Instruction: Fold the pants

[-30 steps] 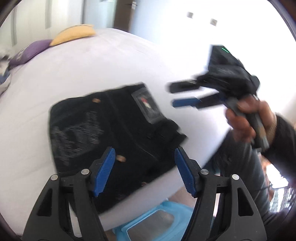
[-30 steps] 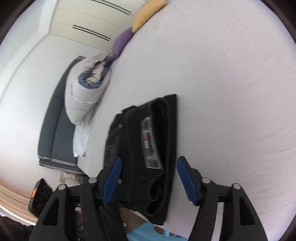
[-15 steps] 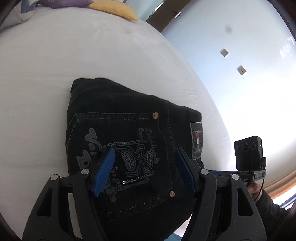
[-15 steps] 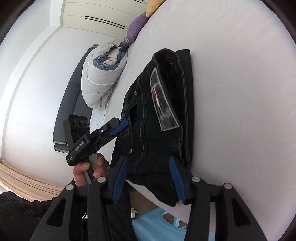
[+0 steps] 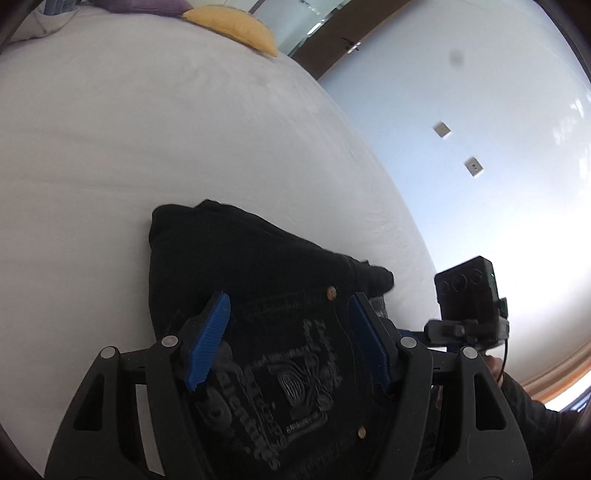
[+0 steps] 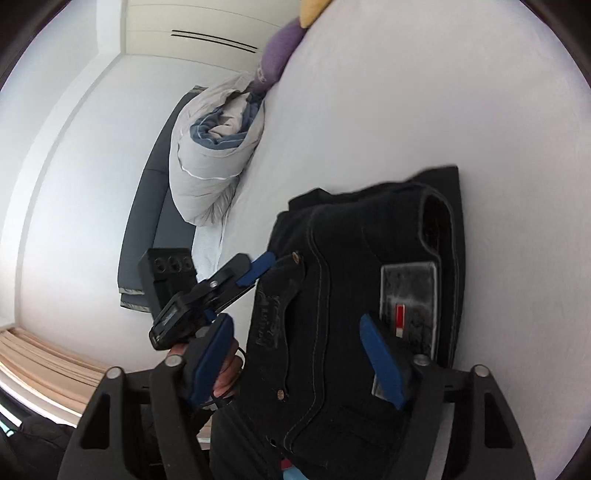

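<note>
Black folded pants (image 5: 258,266) with a printed back pocket lie at the near edge of the white bed (image 5: 147,129). My left gripper (image 5: 290,332) hangs open just above the pocket print, its blue pads apart on either side of it. In the right wrist view the same pants (image 6: 343,295) show a leather label. My right gripper (image 6: 295,354) straddles their near end, its jaws opening. One pad is over the label, the other is off the fabric's left side. The left gripper (image 6: 255,277) sits at the pants' left edge, held by a hand (image 6: 225,373).
A rolled grey and blue duvet (image 6: 214,155) lies along the bed's left side, with a purple pillow (image 6: 280,51) and a yellow pillow (image 5: 236,26) at the far end. The right gripper's camera block (image 5: 467,295) is close beside my left one.
The left gripper swung in and came down close over the pocket print. The right gripper moved nearer the pants; its jaws narrowed and then widened again.
</note>
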Action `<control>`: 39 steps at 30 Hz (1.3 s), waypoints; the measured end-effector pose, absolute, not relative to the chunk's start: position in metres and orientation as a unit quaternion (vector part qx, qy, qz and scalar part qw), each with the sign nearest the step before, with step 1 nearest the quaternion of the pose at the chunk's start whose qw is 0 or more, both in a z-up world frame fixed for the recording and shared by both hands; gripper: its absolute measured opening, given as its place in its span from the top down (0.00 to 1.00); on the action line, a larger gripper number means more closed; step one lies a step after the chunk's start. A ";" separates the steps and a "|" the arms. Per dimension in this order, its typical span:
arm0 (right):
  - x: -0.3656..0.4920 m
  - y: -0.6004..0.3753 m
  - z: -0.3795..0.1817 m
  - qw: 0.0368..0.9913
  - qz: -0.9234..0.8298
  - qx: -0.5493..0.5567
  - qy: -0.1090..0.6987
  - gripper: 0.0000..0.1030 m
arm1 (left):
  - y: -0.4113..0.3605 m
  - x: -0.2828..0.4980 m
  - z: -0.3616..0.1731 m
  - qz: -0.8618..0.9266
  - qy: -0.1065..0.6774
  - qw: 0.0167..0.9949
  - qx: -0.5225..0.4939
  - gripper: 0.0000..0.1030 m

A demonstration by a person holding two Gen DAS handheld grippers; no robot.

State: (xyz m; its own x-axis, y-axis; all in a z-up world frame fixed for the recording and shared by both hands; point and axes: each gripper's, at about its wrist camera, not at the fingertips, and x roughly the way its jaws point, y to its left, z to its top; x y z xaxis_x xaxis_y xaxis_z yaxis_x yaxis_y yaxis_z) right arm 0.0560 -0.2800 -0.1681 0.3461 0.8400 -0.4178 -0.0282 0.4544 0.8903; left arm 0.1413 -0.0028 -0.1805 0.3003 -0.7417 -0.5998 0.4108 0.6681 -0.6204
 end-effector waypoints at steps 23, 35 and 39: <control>0.015 -0.323 -0.161 0.747 0.192 0.375 0.515 0.18 | 0.064 0.095 -0.193 -0.302 0.525 0.779 -0.160 0.15; 0.049 -0.289 -0.179 0.726 0.217 0.385 0.527 0.40 | 0.026 0.141 -0.209 -0.315 0.599 0.725 -0.129 0.55; 0.047 -0.287 -0.174 0.742 0.195 0.341 0.543 0.70 | 0.030 0.132 -0.196 -0.307 0.592 0.736 -0.113 0.65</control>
